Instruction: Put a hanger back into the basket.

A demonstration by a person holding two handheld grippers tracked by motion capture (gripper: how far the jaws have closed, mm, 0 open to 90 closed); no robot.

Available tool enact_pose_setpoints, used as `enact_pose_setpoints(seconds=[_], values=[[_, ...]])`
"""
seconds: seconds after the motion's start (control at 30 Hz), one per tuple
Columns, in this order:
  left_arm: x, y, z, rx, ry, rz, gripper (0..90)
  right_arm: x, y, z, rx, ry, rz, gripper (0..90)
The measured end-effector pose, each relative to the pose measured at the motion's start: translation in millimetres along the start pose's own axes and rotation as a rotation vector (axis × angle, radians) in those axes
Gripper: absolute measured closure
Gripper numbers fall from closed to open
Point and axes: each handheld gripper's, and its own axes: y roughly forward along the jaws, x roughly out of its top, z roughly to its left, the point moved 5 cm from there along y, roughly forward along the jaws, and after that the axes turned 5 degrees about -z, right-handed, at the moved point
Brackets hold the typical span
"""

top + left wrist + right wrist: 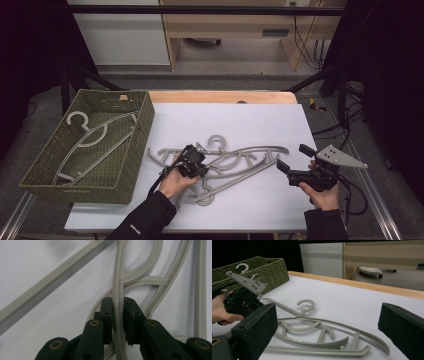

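The left gripper (192, 161) sits over the tangle of grey hangers (235, 162) lying mid-table, w/ its jaws drawn nearly together on a thin grey bar (118, 302) of one hanger. In the left gripper view the bar runs straight up between the two black pads (107, 312), along the gripper's own line of sight, and the pads look to be touching it on both sides — a pinch across the bar's width, not along it.

That's the relation the next move hangs on: the bar's long axis is lengthwise to the jaws, and it crosses under or over other hanger arms just beyond the tips, so a lift would prob. drag neighbours unless it goes up cleanly.

The green wicker basket (142, 130) stands at the table's left, near the left hand, w/ one hanger (90, 137) already inside; I'd judge that's where this one is headed, a short carry leftward.

The right gripper (292, 161) hovers at the pile's right end, jaws wide apart and holding nothing — the hangers lie between and beyond them in the right gripper view, well clear of the pads. The left hand is plainly nearer the work.
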Motion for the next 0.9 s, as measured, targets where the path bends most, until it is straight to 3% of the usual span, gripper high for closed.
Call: enact_pose_setpoints(seconds=[0.4, 0.6, 0.9], values=[[1.7, 0.8, -3.9, 0.036, 0.018, 0.03, 81.9, -0.3, 0.3, 0.4, 0.001, -0.002, 0.003, 2.6], [2.5, -5.3, -4.3, 0.006, 0.002, -0.028, 82.5, 0.0, -0.4, -0.2, -0.001, 0.002, 0.001, 2.6], [7.9, -33.3, -3.2, -0.026, -0.028, -0.136, 82.9, 0.7, -1.4, -0.1, -0.002, 0.003, -0.003, 2.6]])
